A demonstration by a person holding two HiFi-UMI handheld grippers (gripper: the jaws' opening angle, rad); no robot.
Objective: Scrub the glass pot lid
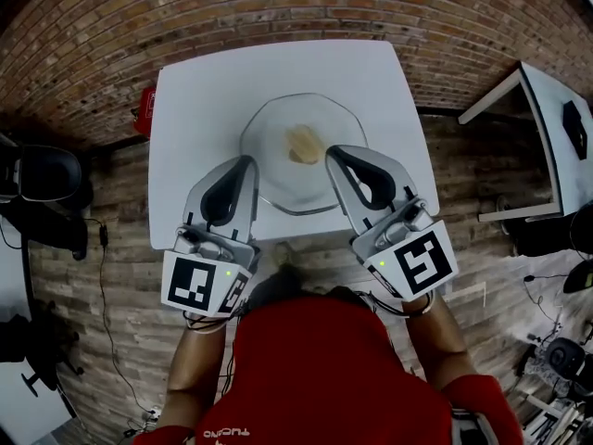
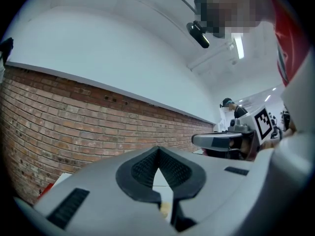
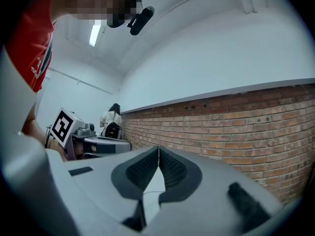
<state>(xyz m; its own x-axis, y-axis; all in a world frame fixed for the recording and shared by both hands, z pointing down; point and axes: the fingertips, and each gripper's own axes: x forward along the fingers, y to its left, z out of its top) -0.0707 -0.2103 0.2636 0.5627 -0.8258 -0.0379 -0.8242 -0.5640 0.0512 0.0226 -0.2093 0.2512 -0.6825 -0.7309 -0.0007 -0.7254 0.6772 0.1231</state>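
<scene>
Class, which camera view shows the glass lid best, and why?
The head view: nearly the whole lid shows from above, lying on the table. Neither gripper view shows a lid that can be made out.

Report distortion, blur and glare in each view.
Head view: fisheye bows the table edges, corners dark, glass lid barely glints. Left gripper view: left gripper looms soft, brick wall curves. Right gripper view: same curving, ceiling lamp glares.

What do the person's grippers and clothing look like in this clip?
Both the left hand-held gripper and the right hand-held gripper have smooth light-grey shells with black ribbed pads. Each carries a cube with black-and-white square markers at its rear and a small green light. The person wears a red top.
</scene>
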